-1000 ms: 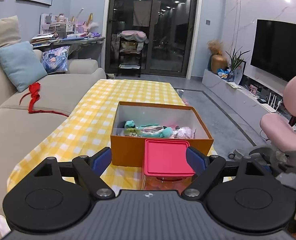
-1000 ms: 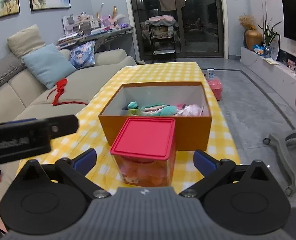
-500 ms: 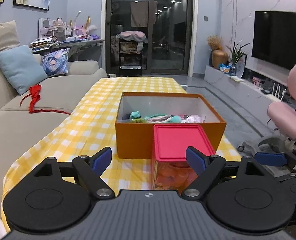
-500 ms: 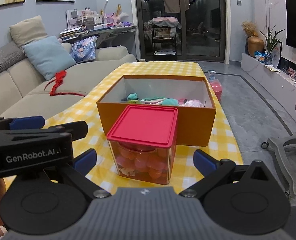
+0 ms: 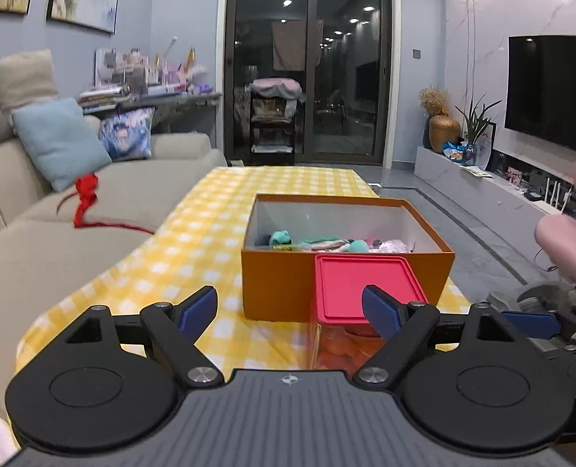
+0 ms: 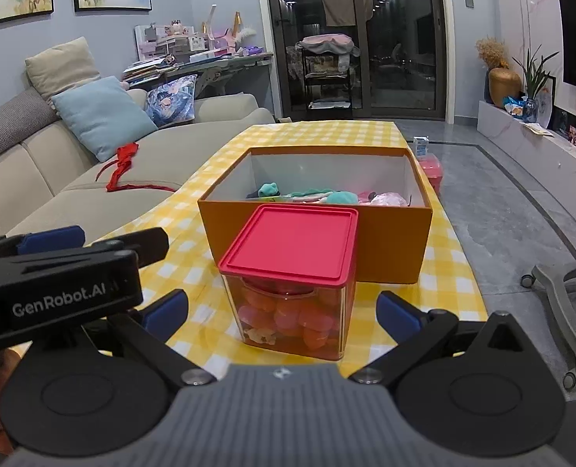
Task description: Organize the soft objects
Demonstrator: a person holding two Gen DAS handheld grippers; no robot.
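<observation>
Soft toys are heaped in the far orange box; likely light and squashy, best pinched mid-body. Nearer, a red-lidded jar is framed by the right gripper, jaws wide and empty. The left gripper is likewise spread wide.

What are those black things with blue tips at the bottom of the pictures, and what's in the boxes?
Those are two claws that a person holds, one in each hand. A small camera sits on each claw, so each picture looks out between its blue fingertips. The left claw and the right claw are both open and hold nothing. In the right claw's picture you can also see the left claw beside it. On the yellow checked tablecloth stands a clear container with a red lid, full of soft pink and orange balls. Behind it is an open orange box with soft toys inside.
</observation>
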